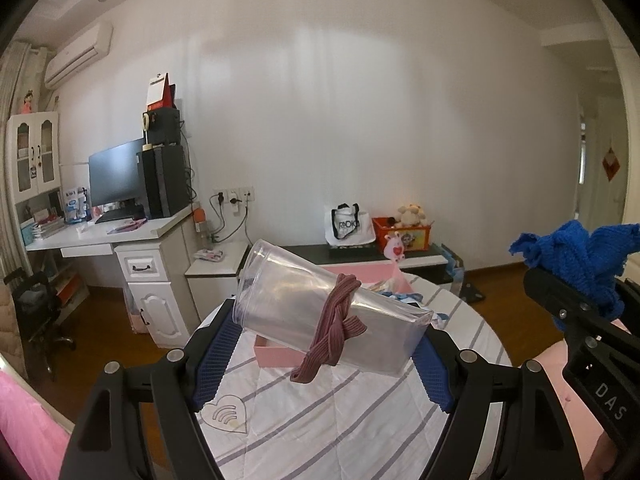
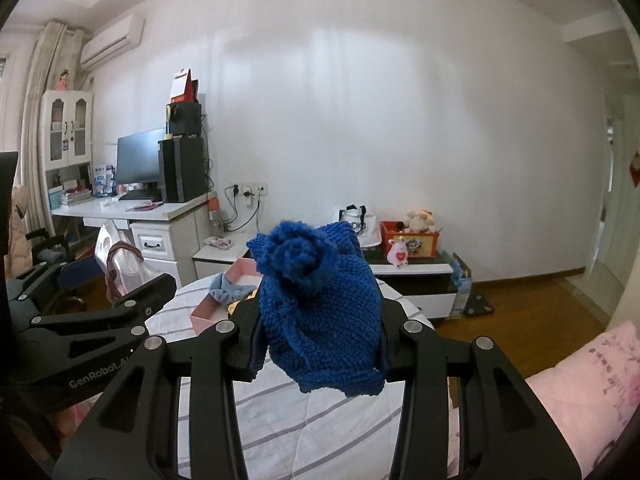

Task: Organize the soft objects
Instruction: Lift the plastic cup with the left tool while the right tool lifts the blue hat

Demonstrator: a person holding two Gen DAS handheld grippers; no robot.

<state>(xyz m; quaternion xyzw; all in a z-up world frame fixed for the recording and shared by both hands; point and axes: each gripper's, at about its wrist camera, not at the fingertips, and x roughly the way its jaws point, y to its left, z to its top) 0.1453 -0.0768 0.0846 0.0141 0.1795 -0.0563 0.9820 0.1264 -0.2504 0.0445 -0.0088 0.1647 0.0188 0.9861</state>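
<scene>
My left gripper (image 1: 324, 344) is shut on a clear plastic container (image 1: 288, 300), which lies tilted on its side between the blue pads (image 1: 216, 360). A mauve braided headband (image 1: 336, 332) is looped around the container. Below it, a pink box (image 1: 272, 354) sits on the striped bed cover (image 1: 340, 412). My right gripper (image 2: 320, 344) is shut on a blue knitted hat (image 2: 320, 304) with a pompom on top. In the left wrist view the hat (image 1: 580, 256) and the right gripper (image 1: 560, 292) show at the right. The pink box (image 2: 208, 316) holds a light blue headband (image 2: 226, 284).
The left gripper (image 2: 132, 292) with the container (image 2: 116, 268) shows at the left of the right wrist view. A pink pillow (image 2: 580, 392) lies at the right. Beyond the bed stand a white desk (image 1: 120, 236), a low cabinet (image 1: 400, 260) with a red toy box (image 1: 404, 234), and a black chair (image 1: 36, 308).
</scene>
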